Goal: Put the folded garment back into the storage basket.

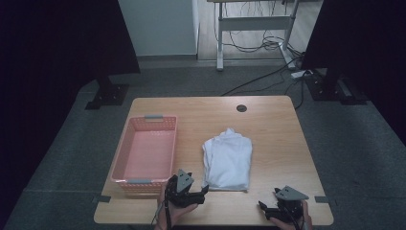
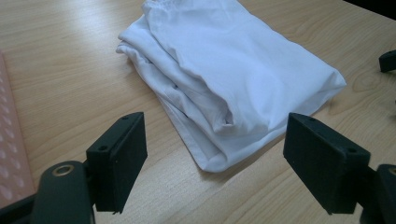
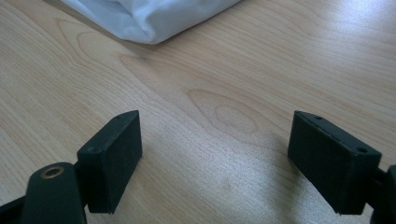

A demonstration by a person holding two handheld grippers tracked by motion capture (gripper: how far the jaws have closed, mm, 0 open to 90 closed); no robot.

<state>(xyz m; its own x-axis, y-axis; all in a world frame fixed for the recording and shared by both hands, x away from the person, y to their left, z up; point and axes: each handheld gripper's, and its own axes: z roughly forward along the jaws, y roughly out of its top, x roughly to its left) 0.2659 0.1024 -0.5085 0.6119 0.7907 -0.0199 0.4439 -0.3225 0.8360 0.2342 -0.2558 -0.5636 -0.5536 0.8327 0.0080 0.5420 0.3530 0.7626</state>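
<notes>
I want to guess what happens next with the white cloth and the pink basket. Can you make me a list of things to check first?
1. Left gripper open wide enough for the cloth: ok, jaws stand far apart.
2. Right gripper open: ok, jaws apart over bare wood.
3. White folded cloth lying flat on the table: ok.
4. Left gripper lined up with the cloth: ok, its near corner lies just ahead, between the jaws.
5. Right gripper close to the cloth: not ok, it sits off toward the table's near right corner.
6. Pink basket has room: ok, nothing lies in it.
</notes>
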